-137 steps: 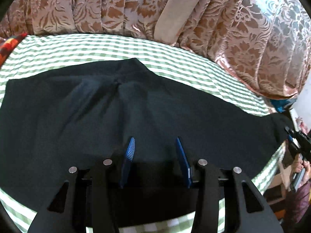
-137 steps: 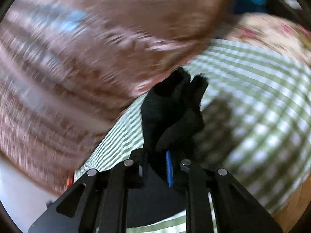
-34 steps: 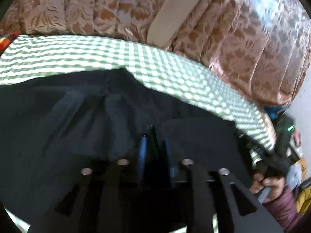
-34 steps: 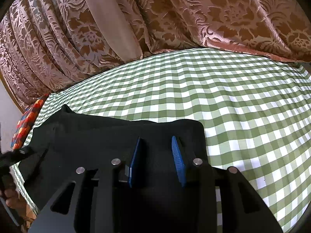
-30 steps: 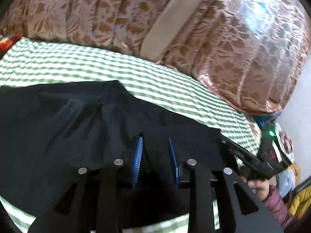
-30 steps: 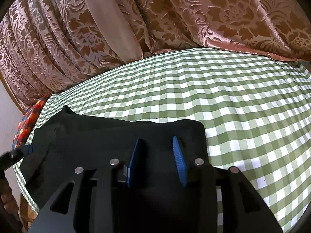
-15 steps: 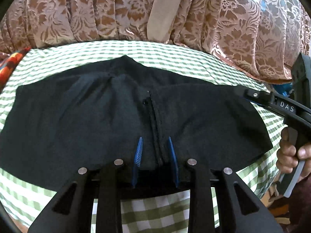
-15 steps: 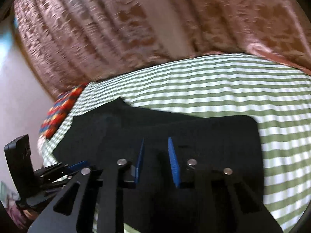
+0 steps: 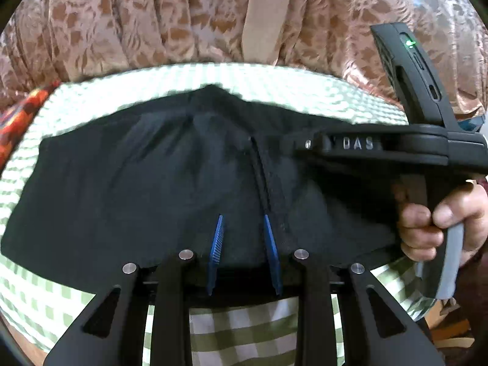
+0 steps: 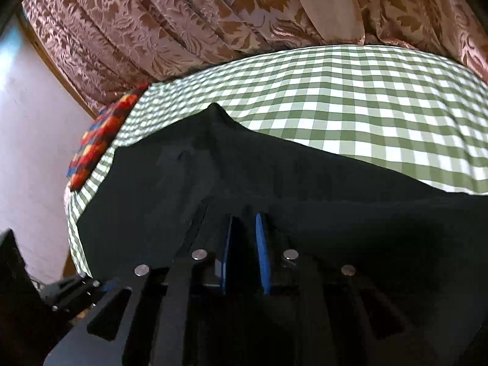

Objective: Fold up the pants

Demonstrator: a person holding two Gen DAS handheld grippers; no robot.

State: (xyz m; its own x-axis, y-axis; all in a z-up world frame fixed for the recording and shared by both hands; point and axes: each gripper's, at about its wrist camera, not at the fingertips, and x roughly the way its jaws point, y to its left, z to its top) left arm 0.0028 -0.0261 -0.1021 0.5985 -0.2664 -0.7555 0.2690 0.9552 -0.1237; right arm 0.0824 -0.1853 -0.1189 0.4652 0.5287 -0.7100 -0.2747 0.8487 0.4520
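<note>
The black pants (image 9: 146, 183) lie folded on the green-checked bed cover (image 9: 244, 332), with the leg end laid over the seat and a seam (image 9: 265, 183) running down the middle. They fill the lower half of the right wrist view (image 10: 305, 189). My left gripper (image 9: 242, 218) is open, its blue pads over the pants' near edge, holding nothing. My right gripper (image 10: 244, 218) is open just above the cloth, empty. Its black body (image 9: 381, 149) and the hand on its trigger cross the right of the left wrist view.
A brown patterned curtain (image 9: 152, 21) hangs behind the bed, also in the right wrist view (image 10: 183, 24). A red patterned cushion (image 10: 97, 140) lies at the bed's far left edge (image 9: 18, 122). Bare checked cover (image 10: 366, 97) lies beyond the pants.
The right gripper carried the pant legs' end over and laid it on the seat, then opened. The left gripper let go of the fold and drew back. The right gripper has moved leftward over the pants.
</note>
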